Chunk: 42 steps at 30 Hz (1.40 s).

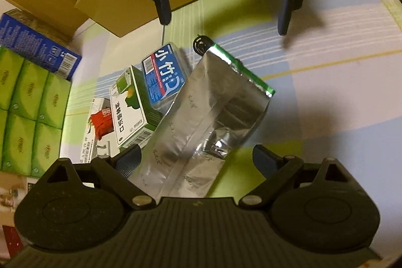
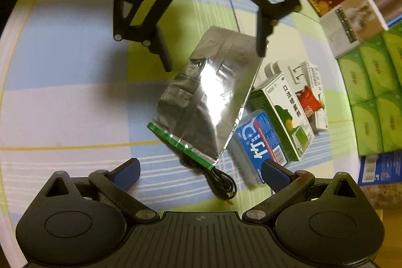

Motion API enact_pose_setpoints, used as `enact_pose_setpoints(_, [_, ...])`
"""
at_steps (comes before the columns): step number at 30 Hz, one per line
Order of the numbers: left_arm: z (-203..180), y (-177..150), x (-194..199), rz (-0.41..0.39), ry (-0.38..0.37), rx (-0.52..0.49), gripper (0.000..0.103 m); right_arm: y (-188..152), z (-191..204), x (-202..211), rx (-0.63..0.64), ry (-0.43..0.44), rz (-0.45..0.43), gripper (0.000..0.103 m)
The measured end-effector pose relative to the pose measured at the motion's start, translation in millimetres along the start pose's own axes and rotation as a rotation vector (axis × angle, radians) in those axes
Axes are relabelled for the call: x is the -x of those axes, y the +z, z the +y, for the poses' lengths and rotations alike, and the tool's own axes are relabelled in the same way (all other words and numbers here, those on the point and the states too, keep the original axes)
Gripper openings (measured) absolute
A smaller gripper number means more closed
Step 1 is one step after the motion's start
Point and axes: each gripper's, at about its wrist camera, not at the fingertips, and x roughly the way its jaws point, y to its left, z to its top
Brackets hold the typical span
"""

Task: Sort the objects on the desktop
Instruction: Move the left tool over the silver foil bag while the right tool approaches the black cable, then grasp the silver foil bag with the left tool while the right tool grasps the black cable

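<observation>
Left hand-held gripper (image 1: 194,160) and right hand-held gripper (image 2: 201,173), both wide apart, flank silver foil bag (image 1: 201,112).

Between your left jaws a silver foil pouch (image 1: 201,114) lies flat, its green-edged end pointing away. Left of those jaws you see the blue floss case (image 1: 163,77), green-and-white box (image 1: 133,112) and white box (image 1: 96,129); a coiled black cable (image 1: 201,44) peeks beyond the pouch.

I count one silver foil pouch with a green edge (image 1: 201,112), three small printed cartons (image 1: 133,112), and one coiled black cable (image 2: 222,183).
</observation>
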Motion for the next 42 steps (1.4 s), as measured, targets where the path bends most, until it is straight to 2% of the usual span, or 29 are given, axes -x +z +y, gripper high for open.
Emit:
enact_pose_setpoints(5, [14.4,-3.4,-11.0,-0.025,-0.047,0.008,0.093,1.5,-11.9,-15.6,-0.010,0.036,0.020,0.099])
enact_pose_setpoints(9, [23.0,-5.2,-20.8,-0.023,-0.096,0.026,0.089,1.4,-19.5,-26.3,-0.008,0.063,0.038,0.099])
enact_pose_setpoints(11, [26.9,-6.0,-24.3,-0.021,-0.104,0.056,0.087,1.1,-23.3,-30.7,-0.011,0.072,0.046,0.094])
enact_pose_setpoints(14, [29.5,-9.7,-25.4,0.008,-0.108,0.117,0.077,-0.6,-29.1,-37.7,-0.020,0.093,0.062,0.089])
enact_pose_setpoints(15, [30.0,-12.3,-25.0,0.028,-0.122,0.144,0.066,-1.4,-30.1,-38.4,-0.017,0.088,0.057,0.089])
enact_pose_setpoints(16, [29.1,-14.9,-23.4,0.038,-0.135,0.166,0.059,-1.7,-31.6,-38.6,-0.014,0.089,0.055,0.089])
enact_pose_setpoints(21, [16.3,-30.5,-6.1,0.032,-0.140,0.223,0.059,-4.8,-38.6,-38.1,-0.016,0.107,0.051,0.086])
enact_pose_setpoints(23, [14.9,-32.4,1.2,0.016,-0.138,0.237,0.059,-5.3,-40.4,-36.1,-0.018,0.105,0.054,0.079])
enact_pose_setpoints(26, [17.5,-31.5,9.8,-0.021,-0.149,0.278,0.067,-3.1,-31.4,-31.2,-0.021,0.128,0.062,0.067])
enact_pose_setpoints(29, [21.0,-25.7,9.3,-0.039,-0.153,0.292,0.073,-5.3,-28.5,-34.1,-0.014,0.139,0.068,0.063])
enact_pose_setpoints(32, [25.5,-18.3,1.6,-0.044,-0.163,0.315,0.075,-4.4,-36.1,-35.5,-0.075,0.166,0.062,0.059])
enact_pose_setpoints(33, [27.4,-16.7,-3.0,-0.041,-0.168,0.326,0.075,-4.1,-38.6,-35.8,-0.098,0.183,0.064,0.056])
enact_pose_setpoints(35, [30.4,-15.7,-8.7,-0.034,-0.189,0.355,0.075,-3.0,-42.8,-35.3,-0.150,0.214,0.073,0.038])
enact_pose_setpoints(36, [31.6,-15.3,-11.1,-0.032,-0.201,0.369,0.075,-2.2,-43.0,-34.9,-0.164,0.223,0.078,0.034])
enact_pose_setpoints(39, [34.4,-15.7,-17.3,-0.017,-0.221,0.404,0.074,0.1,-41.5,-33.1,-0.197,0.215,0.094,0.033])
enact_pose_setpoints(41, [36.4,-16.0,-19.8,0.000,-0.222,0.428,0.068,1.1,-39.1,-30.9,-0.222,0.214,0.102,0.032])
enact_pose_setpoints(42, [36.5,-16.0,-20.7,0.009,-0.220,0.438,0.060,1.5,-37.0,-29.4,-0.235,0.209,0.106,0.032])
